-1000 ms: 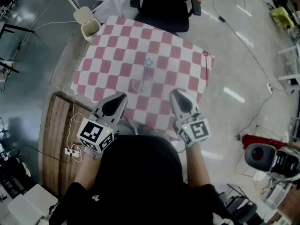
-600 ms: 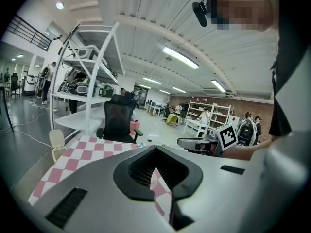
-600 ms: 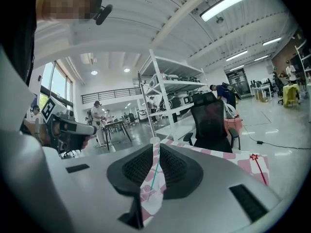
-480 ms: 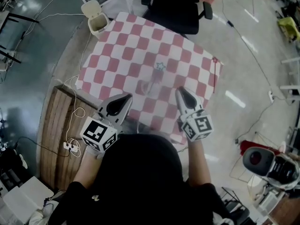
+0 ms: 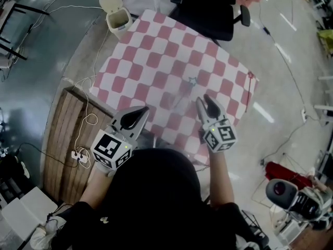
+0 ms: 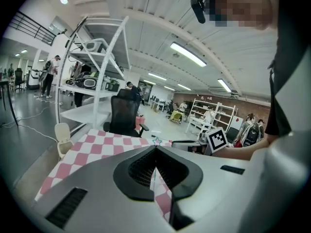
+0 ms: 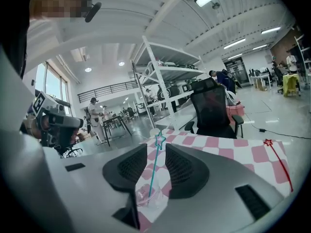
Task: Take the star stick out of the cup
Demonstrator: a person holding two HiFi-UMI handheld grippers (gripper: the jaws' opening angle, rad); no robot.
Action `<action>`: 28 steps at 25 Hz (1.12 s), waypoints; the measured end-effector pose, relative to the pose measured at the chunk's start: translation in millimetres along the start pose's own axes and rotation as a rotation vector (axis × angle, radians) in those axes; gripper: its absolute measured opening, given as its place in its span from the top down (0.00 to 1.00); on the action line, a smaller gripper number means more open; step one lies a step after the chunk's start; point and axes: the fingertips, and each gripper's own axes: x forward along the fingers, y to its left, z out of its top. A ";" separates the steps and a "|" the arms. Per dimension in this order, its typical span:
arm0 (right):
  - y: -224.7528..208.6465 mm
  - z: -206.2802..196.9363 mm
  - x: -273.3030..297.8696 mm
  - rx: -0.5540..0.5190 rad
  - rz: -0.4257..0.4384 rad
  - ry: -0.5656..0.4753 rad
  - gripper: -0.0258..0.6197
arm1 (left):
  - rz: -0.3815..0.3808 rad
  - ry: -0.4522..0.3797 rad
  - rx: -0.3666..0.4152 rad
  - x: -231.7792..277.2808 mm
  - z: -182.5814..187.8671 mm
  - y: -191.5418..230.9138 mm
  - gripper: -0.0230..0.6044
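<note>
A clear plastic cup [image 7: 147, 195] stands on the red-and-white checked table [image 5: 151, 61]. A thin teal star stick [image 7: 154, 164] stands in it, leaning, with its star [image 5: 192, 80] at the top. My right gripper [image 7: 156, 147] sits just short of the cup. Its jaws are opening, and the stick shows through the gap, beyond the pads and untouched. In the head view the right gripper [image 5: 206, 101] is just right of the cup [image 5: 178, 97]. My left gripper [image 5: 142, 110] hangs at the table's near edge, its tips [image 6: 155, 148] together and holding nothing.
A red star stick [image 7: 278, 158] lies on the cloth near the table's right edge. A black office chair [image 5: 213, 9] stands behind the table and a cream bin [image 5: 117, 14] at its far left corner. Cables and a wooden board [image 5: 65, 139] lie to the left.
The right gripper has come closer to the cup and stick. The head view has shifted, so the table sits further right. The left gripper has stayed at the near edge.
</note>
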 end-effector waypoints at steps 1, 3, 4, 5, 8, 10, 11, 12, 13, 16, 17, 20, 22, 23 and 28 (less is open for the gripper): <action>-0.4 -3.0 5.6 0.007 0.007 0.008 0.78 | 0.004 0.006 -0.003 -0.3 -1.7 2.8 0.90; -1.9 -9.0 16.9 0.021 0.019 0.024 0.78 | 0.014 0.015 -0.010 -1.0 -5.0 8.1 0.90; -3.0 -11.6 22.1 0.024 0.022 0.031 0.77 | 0.017 0.019 -0.013 -1.5 -6.5 10.5 0.90; -4.0 -13.7 26.9 0.025 0.024 0.037 0.77 | 0.021 0.023 -0.016 -2.2 -8.1 13.0 0.90; -4.5 -17.7 39.0 0.029 0.035 0.057 0.75 | 0.035 0.033 -0.028 -5.4 -12.0 20.5 0.90; -3.7 -19.8 46.2 0.031 0.048 0.071 0.75 | 0.047 0.033 -0.035 -7.4 -13.3 25.1 0.90; -3.2 -21.1 49.7 0.030 0.054 0.077 0.75 | 0.053 0.033 -0.038 -8.2 -14.0 27.2 0.90; -2.9 -22.7 53.1 0.029 0.059 0.083 0.75 | 0.059 0.034 -0.041 -8.7 -14.9 29.3 0.90; -2.7 -24.2 56.3 0.028 0.064 0.086 0.75 | 0.063 0.034 -0.044 -9.1 -15.9 31.3 0.90; -2.6 -26.3 63.0 0.031 0.068 0.092 0.76 | 0.070 0.035 -0.051 -10.3 -17.8 35.9 0.90; -2.9 -26.0 64.4 0.029 0.066 0.094 0.75 | 0.073 0.035 -0.053 -11.0 -18.1 36.8 0.90; -4.4 -23.8 68.0 0.027 0.064 0.089 0.76 | 0.081 0.035 -0.056 -12.5 -18.9 38.5 0.90; -5.0 -23.1 69.2 0.027 0.066 0.088 0.76 | 0.084 0.036 -0.059 -13.7 -19.6 38.7 0.90; -5.2 -22.9 70.0 0.027 0.066 0.090 0.77 | 0.086 0.037 -0.060 -14.1 -20.1 38.8 0.90; -3.5 -15.5 74.6 0.016 0.065 0.075 0.87 | 0.083 0.038 -0.059 -13.5 -20.9 38.0 0.90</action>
